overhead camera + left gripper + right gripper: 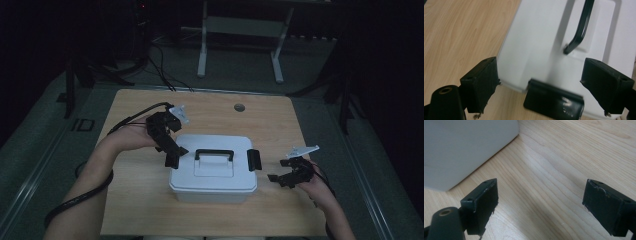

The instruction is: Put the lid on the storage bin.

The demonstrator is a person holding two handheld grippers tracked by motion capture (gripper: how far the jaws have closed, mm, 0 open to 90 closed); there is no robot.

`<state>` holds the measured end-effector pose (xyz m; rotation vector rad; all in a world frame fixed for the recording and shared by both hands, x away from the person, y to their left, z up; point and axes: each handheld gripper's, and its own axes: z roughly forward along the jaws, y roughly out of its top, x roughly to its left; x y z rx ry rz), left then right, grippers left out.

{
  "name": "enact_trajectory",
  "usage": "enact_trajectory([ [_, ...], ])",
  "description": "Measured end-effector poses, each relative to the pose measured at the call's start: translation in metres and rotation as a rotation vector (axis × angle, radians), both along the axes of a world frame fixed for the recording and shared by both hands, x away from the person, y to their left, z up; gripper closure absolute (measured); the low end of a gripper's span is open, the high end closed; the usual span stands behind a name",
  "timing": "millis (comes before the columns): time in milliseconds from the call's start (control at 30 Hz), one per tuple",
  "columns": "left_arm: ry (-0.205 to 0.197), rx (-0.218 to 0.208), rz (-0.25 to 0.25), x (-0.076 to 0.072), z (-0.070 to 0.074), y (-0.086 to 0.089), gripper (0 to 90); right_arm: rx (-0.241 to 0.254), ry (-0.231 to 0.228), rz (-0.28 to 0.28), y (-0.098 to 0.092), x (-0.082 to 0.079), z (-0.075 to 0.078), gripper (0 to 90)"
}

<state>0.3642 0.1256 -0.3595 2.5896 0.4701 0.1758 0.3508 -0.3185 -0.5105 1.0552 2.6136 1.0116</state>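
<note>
White storage box (214, 172) with black carry handle (214, 154) on its lid, standing near the middle of the wooden table (135, 200); everything below placed relative to this box.

Left gripper (172, 159) at the left end of the box, tips just over the lid's left edge. Seen in the left gripper view: jaws spread wide, one on each side of the black left latch (554, 101), pads not pressing on it, nothing gripped. Latch itself hanging at the end of the box, slightly blurred; handle (580, 30) lying further along the lid (536, 42).

Right gripper (276, 179) to the right of the box, just beside its lower right corner, apart from it. Jaws also wide open, empty, with bare table wood (544, 185) between them and a corner of the box wall (464, 147) at the upper left of the right gripper view. Black right latch (254, 160) on the right end of the box, near this gripper but not touched.

Small round hole (239, 107) in the table behind the box, well apart.
</note>
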Motion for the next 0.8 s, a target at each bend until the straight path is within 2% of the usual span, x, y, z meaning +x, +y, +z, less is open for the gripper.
enact_trajectory([
  [167, -0.007, -0.058, 0.055, -0.003, -0.002, 0.023, 14.2, 0.000, -0.006, -0.002, -0.001, 0.000, 0.000, 12.7],
  [433, -0.033, -0.090, 0.121, -0.009, -0.009, 0.056, 14.2, 0.002, -0.005, -0.006, 0.000, 0.000, -0.001, 12.7],
  [533, -0.038, -0.105, 0.134, -0.011, -0.010, 0.062, 14.2, 0.003, -0.006, -0.009, 0.000, 0.000, -0.001, 12.6],
  [567, -0.049, -0.135, 0.150, -0.014, -0.013, 0.070, 14.2, 0.006, -0.008, -0.007, 0.000, 0.000, -0.001, 12.6],
  [633, -0.059, -0.159, 0.173, -0.017, -0.019, 0.080, 14.2, 0.010, -0.014, -0.012, -0.001, -0.001, 0.000, 12.6],
  [800, -0.083, -0.155, 0.250, -0.020, -0.035, 0.100, 14.2, 0.009, -0.011, -0.024, -0.004, 0.000, -0.001, 12.6],
])
